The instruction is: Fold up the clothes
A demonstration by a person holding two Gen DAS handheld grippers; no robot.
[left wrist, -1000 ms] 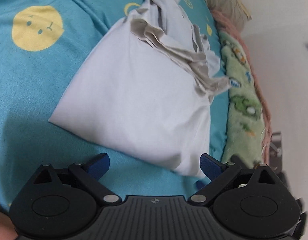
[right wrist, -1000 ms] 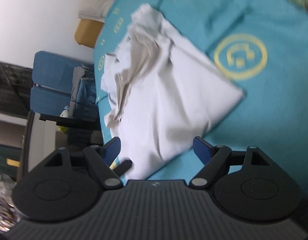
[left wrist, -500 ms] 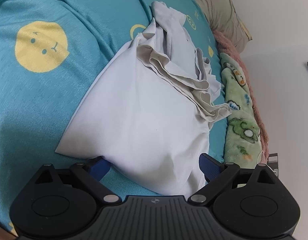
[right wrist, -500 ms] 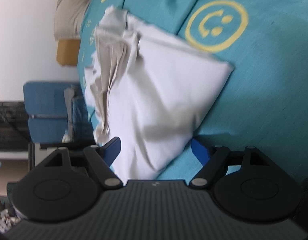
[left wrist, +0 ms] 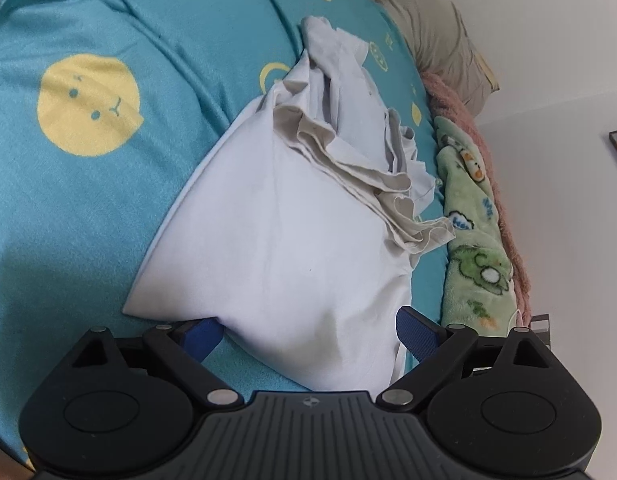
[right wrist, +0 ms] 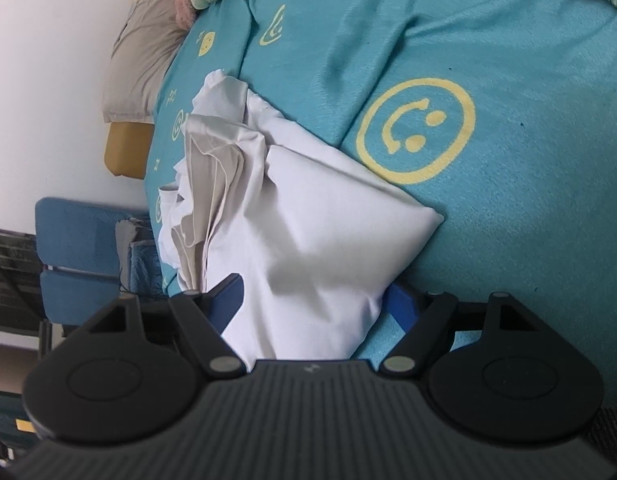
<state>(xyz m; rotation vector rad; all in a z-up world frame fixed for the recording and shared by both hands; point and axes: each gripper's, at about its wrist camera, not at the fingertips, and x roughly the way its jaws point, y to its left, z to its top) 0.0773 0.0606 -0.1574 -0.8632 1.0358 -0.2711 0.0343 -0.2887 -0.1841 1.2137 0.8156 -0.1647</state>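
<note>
The white, partly folded cotton garment (left wrist: 276, 240) is lying on the teal bed cover with yellow smiley faces (left wrist: 88, 184). Its crumpled end at 12 o'clock is still waiting to be folded. The left hand-held gripper (left wrist: 308, 334) and the right hand-held gripper (right wrist: 314, 304) are both staying wide open around its near corners, not pinching yet. A green fleece blanket (left wrist: 472, 240) is lying at 3 o'clock, beside a white wall (left wrist: 556, 40).

A bed with a soft teal cover (left wrist: 88, 220) dotted with yellow smiley faces holds a crumpled white cloth (left wrist: 276, 248) in the middle. A fuzzy green blanket (left wrist: 472, 240) and a beige pillow (left wrist: 432, 36) lie along its far edge.
</note>
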